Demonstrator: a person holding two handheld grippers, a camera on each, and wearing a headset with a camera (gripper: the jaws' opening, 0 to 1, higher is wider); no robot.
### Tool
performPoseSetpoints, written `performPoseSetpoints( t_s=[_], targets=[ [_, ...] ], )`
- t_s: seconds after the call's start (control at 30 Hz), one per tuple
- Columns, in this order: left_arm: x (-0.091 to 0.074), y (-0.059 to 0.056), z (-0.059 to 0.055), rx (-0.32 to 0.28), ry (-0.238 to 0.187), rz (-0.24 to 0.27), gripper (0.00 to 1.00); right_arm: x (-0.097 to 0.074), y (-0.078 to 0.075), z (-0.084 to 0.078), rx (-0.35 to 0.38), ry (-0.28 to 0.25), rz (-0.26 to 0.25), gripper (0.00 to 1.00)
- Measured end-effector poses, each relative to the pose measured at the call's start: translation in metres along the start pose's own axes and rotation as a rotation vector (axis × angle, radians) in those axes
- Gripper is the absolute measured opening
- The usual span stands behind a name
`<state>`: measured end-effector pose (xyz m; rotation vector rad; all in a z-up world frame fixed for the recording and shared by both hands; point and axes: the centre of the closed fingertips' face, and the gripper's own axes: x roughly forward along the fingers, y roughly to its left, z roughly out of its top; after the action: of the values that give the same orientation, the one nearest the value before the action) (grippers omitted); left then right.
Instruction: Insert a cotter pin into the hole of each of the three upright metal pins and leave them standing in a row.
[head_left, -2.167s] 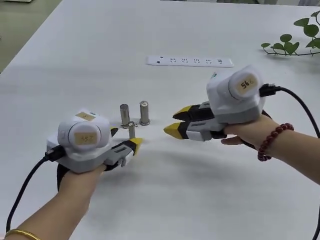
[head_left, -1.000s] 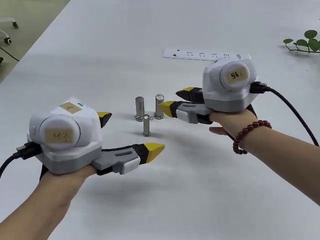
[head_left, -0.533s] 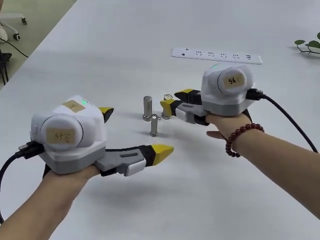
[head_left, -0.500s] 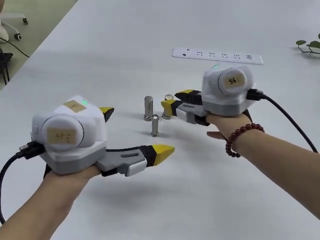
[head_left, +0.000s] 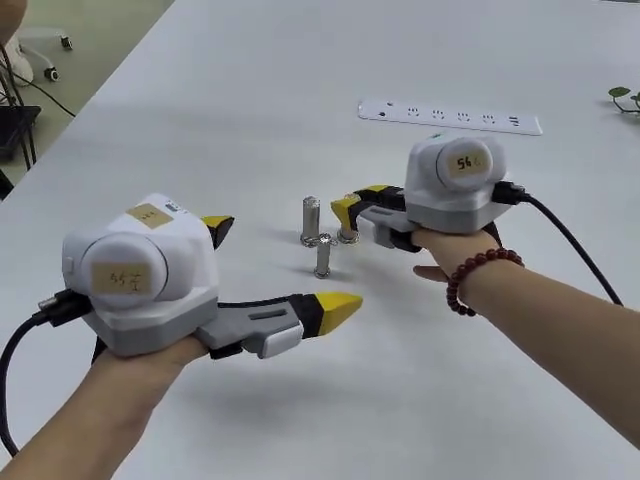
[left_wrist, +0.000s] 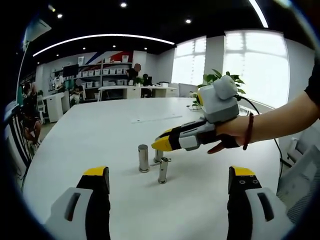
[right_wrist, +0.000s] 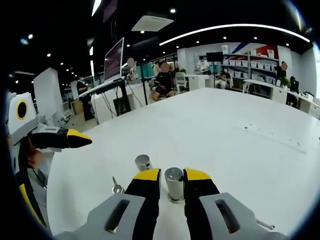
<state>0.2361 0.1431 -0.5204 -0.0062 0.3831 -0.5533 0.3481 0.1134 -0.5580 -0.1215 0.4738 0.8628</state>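
Head view: three metal pins (head_left: 323, 255) stand clustered on the white table (head_left: 250, 80), on our side of the power strip (head_left: 450, 117). The left gripper (head_left: 281, 265) hovers further from the strip, jaws wide apart. The right gripper (head_left: 352, 205) reaches in level, half hiding the end pin (head_left: 347, 237).

Left gripper view: same spread jaws, pins beyond them.

Right gripper view: jaws hug the end pin. We can't tell if they're actually pinching.

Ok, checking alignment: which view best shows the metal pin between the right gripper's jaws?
The right gripper view: the pin stands upright, unblocked, between the jaws of the right gripper. In the head view its yellow tip covers most of the pin; in the left gripper view its lower part shows below that tip.
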Motion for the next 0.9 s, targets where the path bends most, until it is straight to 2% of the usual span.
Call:
performPoseSetpoints(
  t_s=[0.17,0.47,0.5,0.63,0.9],
  targets=[
    [0.0,-0.001,-0.002,0.007,0.01,-0.002,0.99,0.001,-0.004,0.0,0.021,-0.006,-0.021,0.09],
    [-0.003,-0.004,-0.003,0.023,0.015,-0.004,0.99,-0.002,-0.003,0.0,-0.008,0.01,-0.05,0.08],
    [-0.003,-0.004,-0.003,0.022,0.018,-0.003,0.99,-0.002,-0.003,0.0,0.021,0.013,-0.054,0.08],
    [-0.004,-0.004,-0.004,0.02,0.019,-0.001,0.99,-0.004,-0.004,0.0,0.042,0.012,-0.056,0.08],
    [-0.005,-0.006,-0.005,0.027,0.023,-0.01,0.99,-0.012,-0.005,-0.004,0.03,0.03,-0.064,0.07]
  ],
)
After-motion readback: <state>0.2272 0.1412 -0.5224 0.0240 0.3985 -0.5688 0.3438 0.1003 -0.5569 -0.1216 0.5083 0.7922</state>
